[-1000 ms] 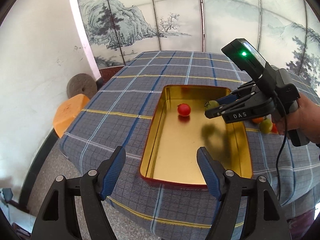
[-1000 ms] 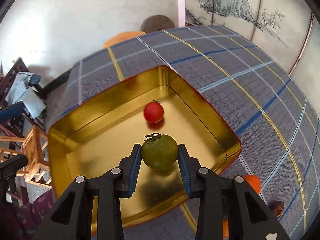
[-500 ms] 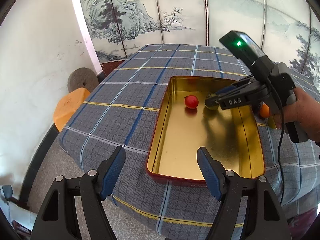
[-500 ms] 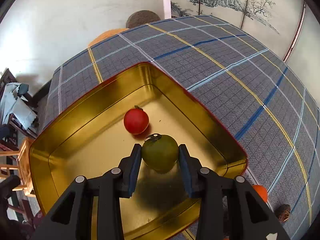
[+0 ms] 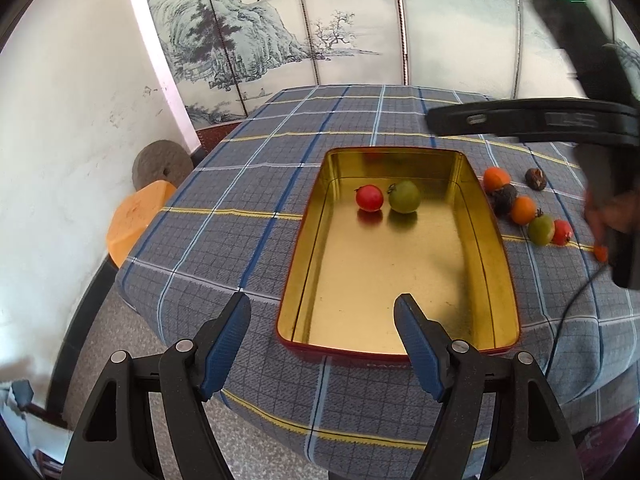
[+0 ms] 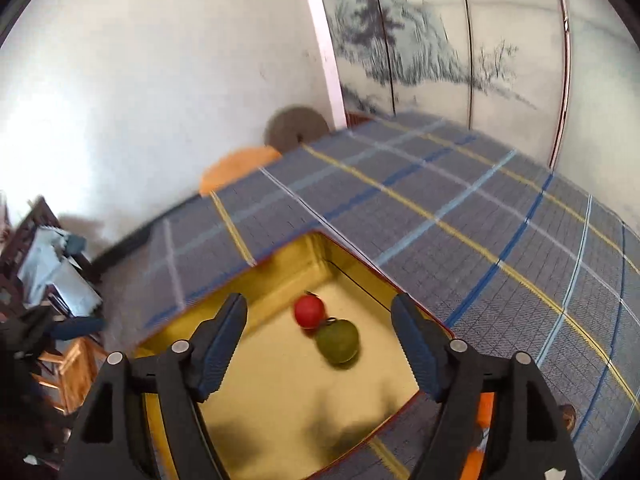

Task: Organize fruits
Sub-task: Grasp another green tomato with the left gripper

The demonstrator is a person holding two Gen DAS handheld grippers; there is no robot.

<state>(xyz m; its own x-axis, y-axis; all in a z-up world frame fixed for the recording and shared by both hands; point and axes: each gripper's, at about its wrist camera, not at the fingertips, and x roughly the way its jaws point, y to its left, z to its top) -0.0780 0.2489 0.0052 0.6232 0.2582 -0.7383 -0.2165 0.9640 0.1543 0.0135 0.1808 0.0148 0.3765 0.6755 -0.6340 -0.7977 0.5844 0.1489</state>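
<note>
- So far two fruits lie in the gold tin (image 5: 496, 240): a red tomato (image 5: 369, 198) and a green tomato (image 5: 405, 196), resting just beside each other, apparently touching, near the tin's far end.
- Most of the tin's floor is bare, so there is room for everything still outside it.
- The right claw (image 6: 319, 330) has just been opening; its jaws now stand wide apart above the tin with nothing between the pads, and the green tomato sits free on the tin floor below them. That placement looks finished.
- In the left wrist view the right claw appears only as a blurred dark shape at the upper right, well clear of the fruit.
- The left claw (image 5: 322, 330) is released too, jaws spread and empty, hanging over the near edge of the counter (image 5: 248, 184) in front of the tin's near rim. It holds nothing and touches no fruit.
- Left to do: a cluster of fruits on the checked cloth just beside the tin's right wall. It includes an orange fruit (image 5: 496, 178), a second orange fruit (image 5: 523, 210), a green fruit (image 5: 541, 230), a small red fruit (image 5: 563, 232), and two dark wrinkled fruits (image 5: 505, 198) (image 5: 536, 179).
- A small orange-red bit farther right is partly hidden by the person's hand; I cannot tell what it is.
- By my judgement the task is roughly a quarter done, with six or more pieces still to move.
</note>
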